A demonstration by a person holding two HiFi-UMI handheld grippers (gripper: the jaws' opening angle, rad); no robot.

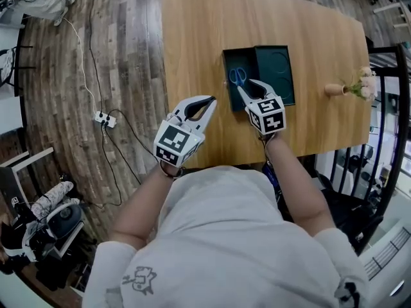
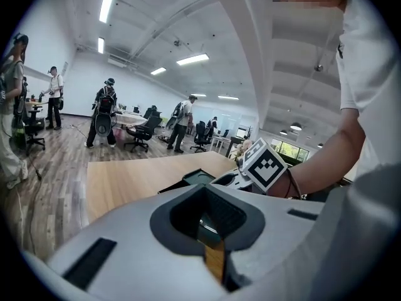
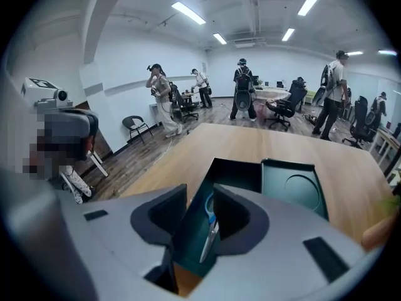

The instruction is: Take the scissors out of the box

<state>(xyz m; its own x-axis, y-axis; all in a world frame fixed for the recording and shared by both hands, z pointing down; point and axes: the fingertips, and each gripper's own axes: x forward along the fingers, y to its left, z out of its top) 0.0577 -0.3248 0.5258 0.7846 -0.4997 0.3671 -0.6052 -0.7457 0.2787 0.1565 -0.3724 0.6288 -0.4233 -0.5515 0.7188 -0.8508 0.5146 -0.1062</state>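
While the right gripper (image 1: 247, 87) hangs empty, jaws partly apart, at the near edge of the box (image 1: 248, 59) with the scissors (image 1: 238, 77) flat inside, a jaw may snag the wall and shove the box far, since the closed, empty left gripper (image 1: 209, 101) braces nothing.

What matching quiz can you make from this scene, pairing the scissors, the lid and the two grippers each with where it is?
Things:
1. scissors
2. lid
3. left gripper
4. right gripper

Places:
A. above the open box, jaws apart
B. lying inside the box
C. over bare table, left of the box
D. flat on the table, against the box's right side

Pairs: 1-B, 2-D, 3-C, 4-A
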